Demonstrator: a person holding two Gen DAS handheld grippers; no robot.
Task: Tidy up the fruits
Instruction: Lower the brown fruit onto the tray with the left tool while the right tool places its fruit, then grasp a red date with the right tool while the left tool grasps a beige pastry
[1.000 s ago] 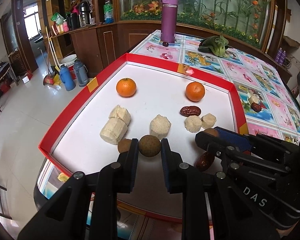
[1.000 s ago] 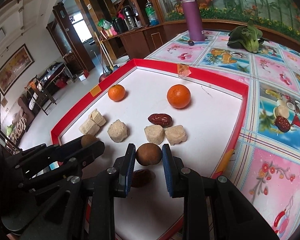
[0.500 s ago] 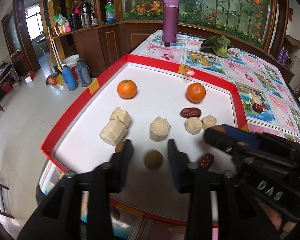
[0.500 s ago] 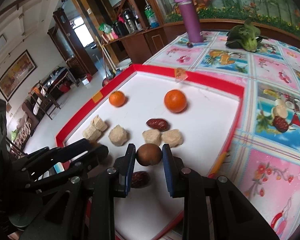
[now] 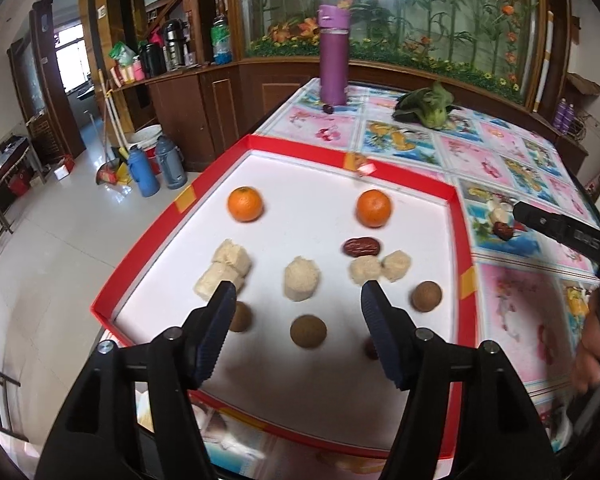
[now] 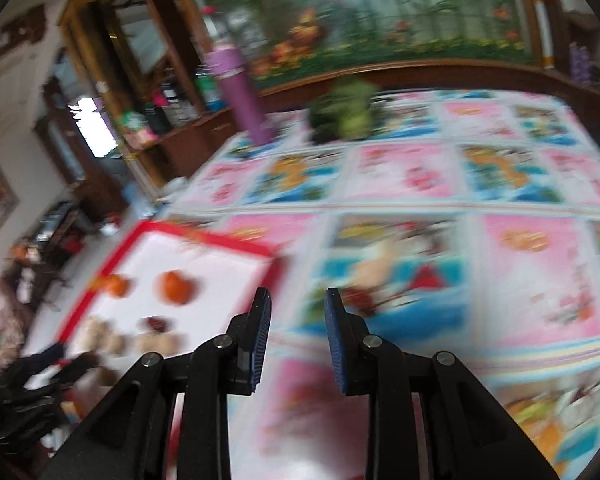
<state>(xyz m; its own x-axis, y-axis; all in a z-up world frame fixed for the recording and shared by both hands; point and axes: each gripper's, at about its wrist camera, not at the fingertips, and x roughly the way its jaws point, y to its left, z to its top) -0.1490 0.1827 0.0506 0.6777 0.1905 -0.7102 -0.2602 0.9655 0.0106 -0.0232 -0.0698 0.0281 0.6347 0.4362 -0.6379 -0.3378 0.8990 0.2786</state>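
The left wrist view is sharp: the left gripper (image 5: pixel 298 300) hangs spread wide and empty above the red-rimmed tray (image 5: pixel 462 240), where oranges (image 5: pixel 245 203), a date (image 5: pixel 361 246) and three brown round fruits (image 5: pixel 308 331) lie apart. The right wrist view is smeared; the right gripper (image 6: pixel 296 312), parted and empty, faces the patterned tablecloth (image 6: pixel 532 280) beside the tray.

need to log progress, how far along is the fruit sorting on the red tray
Mostly laid out: two oranges at the back of the red-rimmed white tray, pale beige chunks in the middle, round brown fruits in front. Nothing is in hand: the left gripper and right gripper are open and empty. Left: a dark red date on the tablecloth beside the tray.
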